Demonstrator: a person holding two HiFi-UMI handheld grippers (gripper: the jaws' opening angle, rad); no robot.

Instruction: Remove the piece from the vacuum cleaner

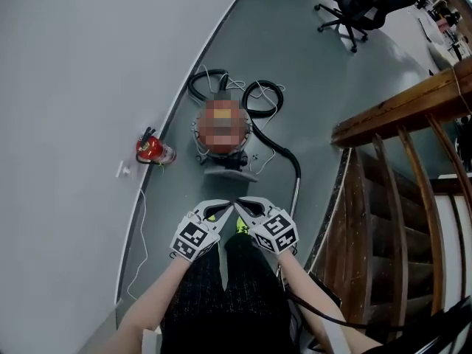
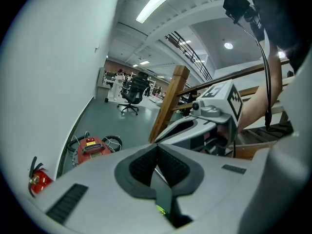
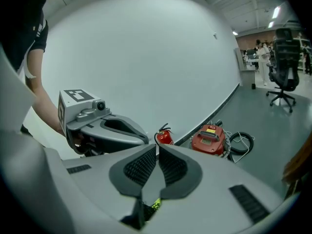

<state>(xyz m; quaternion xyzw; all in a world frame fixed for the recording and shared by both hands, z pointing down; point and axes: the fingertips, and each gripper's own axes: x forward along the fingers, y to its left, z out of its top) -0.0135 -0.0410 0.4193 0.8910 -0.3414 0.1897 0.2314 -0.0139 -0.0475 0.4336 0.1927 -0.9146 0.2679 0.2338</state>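
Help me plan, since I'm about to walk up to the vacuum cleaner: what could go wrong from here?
1. The black hose and a thin white cable lie loose on the floor near the vacuum cleaner; feet could snag on them.
2. The left gripper and right gripper are both shut; unless opened, they can only push, not grasp.
3. The fire extinguisher sits close beside the vacuum cleaner and could get knocked.

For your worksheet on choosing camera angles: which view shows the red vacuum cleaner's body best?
The right gripper view: the vacuum cleaner sits unobstructed, its top panel visible. The left gripper view shows it smaller. The head view shows its hose, but a blur patch covers the body.
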